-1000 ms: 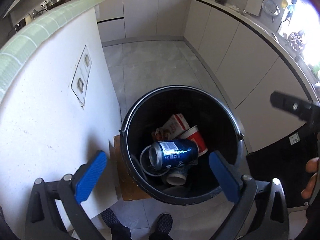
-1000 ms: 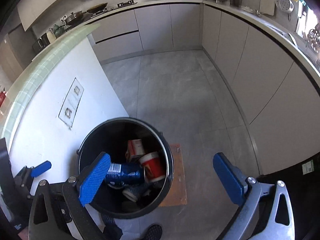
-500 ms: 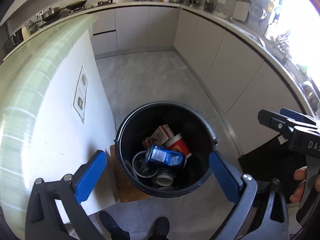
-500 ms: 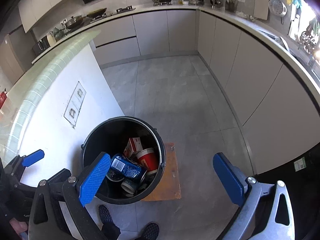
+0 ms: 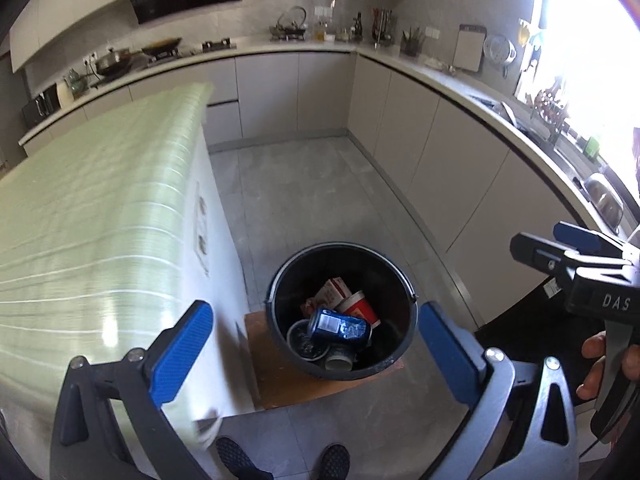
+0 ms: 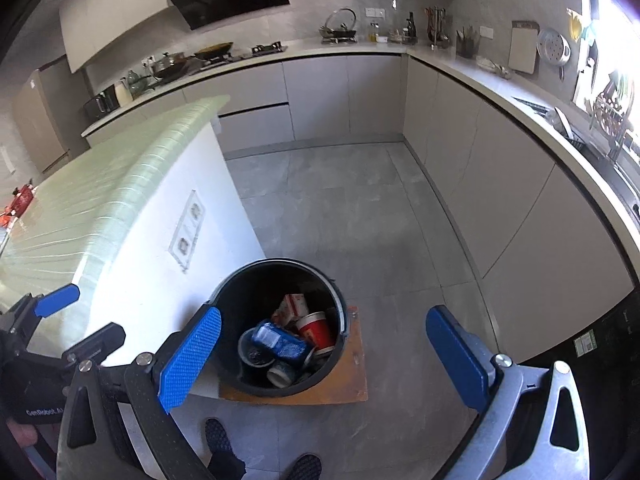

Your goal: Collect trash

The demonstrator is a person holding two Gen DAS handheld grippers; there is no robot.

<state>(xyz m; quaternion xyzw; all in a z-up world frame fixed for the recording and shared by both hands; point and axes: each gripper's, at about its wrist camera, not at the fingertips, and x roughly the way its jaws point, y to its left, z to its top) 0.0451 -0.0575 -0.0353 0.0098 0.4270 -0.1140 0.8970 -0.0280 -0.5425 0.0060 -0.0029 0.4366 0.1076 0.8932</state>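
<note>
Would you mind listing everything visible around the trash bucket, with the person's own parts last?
bucket: one, black, on the board beside the island
blue can: one, on top of the trash
red cup: one, red and white, in bucket
carton: one, white and red, in bucket
wooden board: one, brown, on floor
island: one, green top, white side
left gripper: blue pads, open
right gripper: blue pads, open
shoes: two, dark, bottom edge

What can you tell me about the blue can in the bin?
The blue can looks like dented metal with a pale printed label and a silvery end. It lies on its side on top of the trash in the black bin, resting across a dark round lid and a small cup, right beside the red paper cup. Neither gripper touches it.
</note>
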